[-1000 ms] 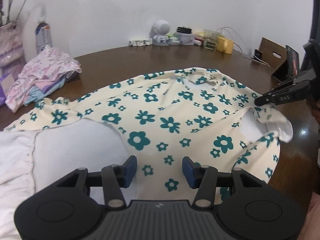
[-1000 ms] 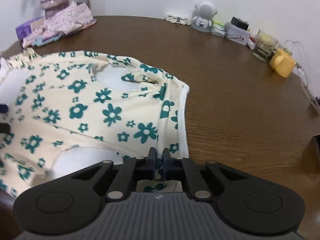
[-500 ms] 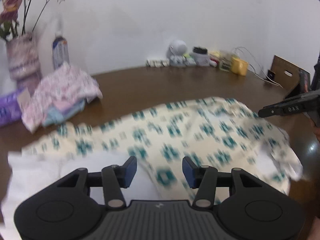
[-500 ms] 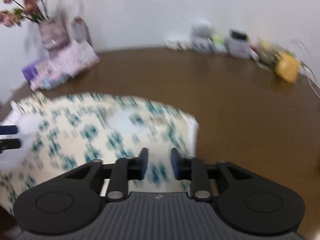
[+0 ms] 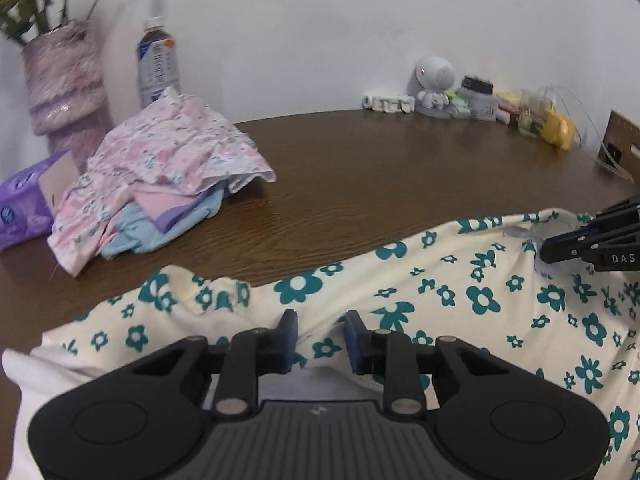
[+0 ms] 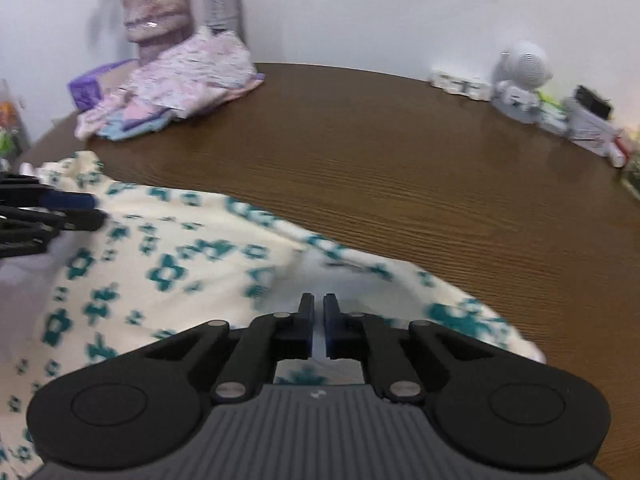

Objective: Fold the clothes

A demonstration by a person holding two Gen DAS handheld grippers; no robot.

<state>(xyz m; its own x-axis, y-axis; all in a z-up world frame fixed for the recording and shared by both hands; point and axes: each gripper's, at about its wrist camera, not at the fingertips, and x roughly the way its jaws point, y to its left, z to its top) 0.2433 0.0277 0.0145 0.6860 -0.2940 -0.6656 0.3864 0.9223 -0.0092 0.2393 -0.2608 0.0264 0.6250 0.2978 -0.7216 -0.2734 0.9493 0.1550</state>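
Two black hand-held grippers with blue finger pads work over a cream garment printed with teal flowers [image 5: 460,292], which lies spread across the near part of a dark brown round wooden table [image 5: 360,184]. The left gripper [image 5: 320,336] has its jaws apart, a raised ridge of the garment's cloth between them, though contact is unclear. The right gripper [image 6: 316,322] has its jaws drawn almost together, with only a thin gap; it sits at the garment's white inner side, and whether it pinches cloth cannot be told. Beyond the garment, toward the wall, a heap of pink, lilac and pale blue clothes [image 5: 160,176] rests beside a purple tissue pack [image 5: 24,208], a fuzzy purple vase [image 5: 66,80] and a clear plastic drink bottle [image 5: 157,64].
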